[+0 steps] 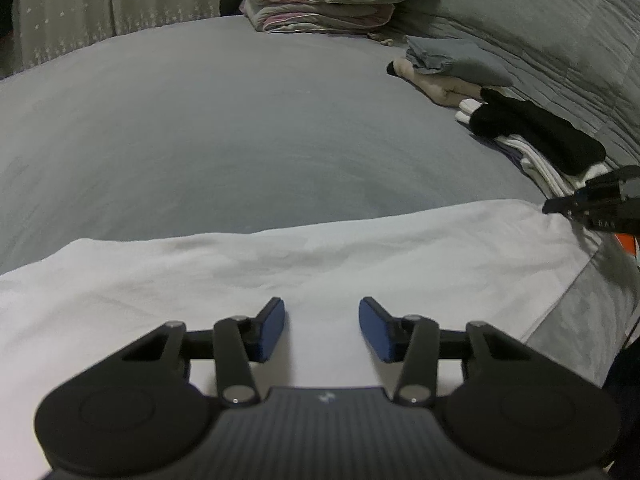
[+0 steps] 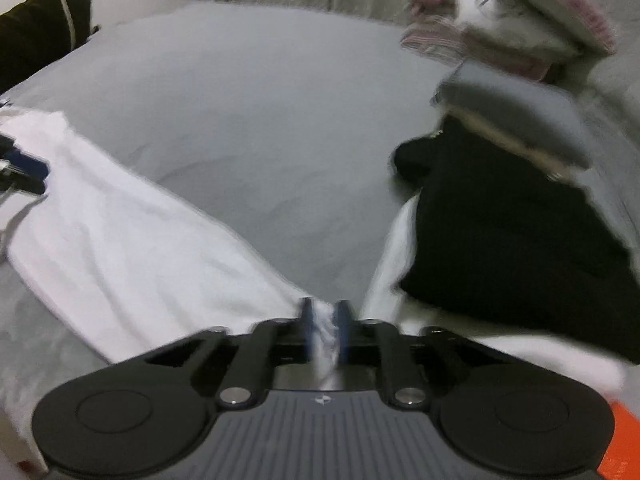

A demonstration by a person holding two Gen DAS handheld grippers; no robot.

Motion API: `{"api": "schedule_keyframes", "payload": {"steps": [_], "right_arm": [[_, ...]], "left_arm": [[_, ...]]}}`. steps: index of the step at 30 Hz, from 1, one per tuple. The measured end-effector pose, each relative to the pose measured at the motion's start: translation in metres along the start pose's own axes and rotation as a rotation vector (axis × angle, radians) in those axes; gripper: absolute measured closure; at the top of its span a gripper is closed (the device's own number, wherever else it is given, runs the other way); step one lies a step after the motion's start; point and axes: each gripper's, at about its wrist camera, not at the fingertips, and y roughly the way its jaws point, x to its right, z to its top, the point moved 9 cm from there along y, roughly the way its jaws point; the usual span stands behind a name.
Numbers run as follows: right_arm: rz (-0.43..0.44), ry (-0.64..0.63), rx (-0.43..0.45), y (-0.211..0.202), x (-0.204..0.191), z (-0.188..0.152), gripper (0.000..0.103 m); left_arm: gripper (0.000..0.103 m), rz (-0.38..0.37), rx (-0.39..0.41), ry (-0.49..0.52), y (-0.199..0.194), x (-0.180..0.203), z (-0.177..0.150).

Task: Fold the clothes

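The right wrist view was smeared with motion blur, so the folded black garment (image 2: 512,232) and the grey and beige pieces beyond it had no sharp edges. The pink and white bedding (image 2: 504,24) at the top was also blurred and cut off by the upper edge. A dark object (image 2: 40,32) at the far left was cropped and could not be identified. In the left wrist view the right gripper (image 1: 560,206) showed only at the right border, mostly out of frame. The white cloth (image 1: 280,264) ran off the left edge and under the gripper body, hiding its near part.
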Motion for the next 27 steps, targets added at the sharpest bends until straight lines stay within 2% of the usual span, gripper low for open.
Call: {"api": "schedule_keyframes", "payload": {"steps": [2, 5, 8, 13, 16, 19, 22, 27], "right_arm": [[-0.015, -0.024, 0.008, -0.003, -0.002, 0.002, 0.097], [-0.071, 0.006, 0.084, -0.019, 0.007, 0.011, 0.097], [-0.077, 0.055, 0.139, -0.031, 0.016, 0.019, 0.097], [-0.114, -0.032, 0.041, -0.004, 0.006, 0.013, 0.097], [-0.151, -0.042, 0.038, 0.001, 0.006, 0.017, 0.097], [-0.177, -0.014, 0.073, -0.007, 0.011, 0.021, 0.094], [-0.158, -0.011, 0.124, -0.015, 0.004, 0.026, 0.087], [-0.059, -0.028, 0.151, -0.012, -0.027, 0.036, 0.086]], "left_arm": [[0.060, 0.001, 0.001, -0.006, 0.000, -0.001, 0.001], [0.060, 0.003, 0.002, -0.003, -0.002, -0.002, 0.000], [0.060, 0.007, 0.000, 0.006, -0.002, -0.001, -0.002], [0.060, 0.013, -0.001, 0.008, -0.001, 0.000, 0.000], [0.060, 0.014, 0.002, 0.008, -0.001, -0.001, 0.000], [0.060, 0.013, 0.016, -0.008, -0.005, -0.004, 0.002], [0.060, 0.017, 0.033, -0.031, -0.011, -0.011, 0.005], [0.060, 0.048, 0.031, -0.055, -0.013, -0.026, 0.001]]}}
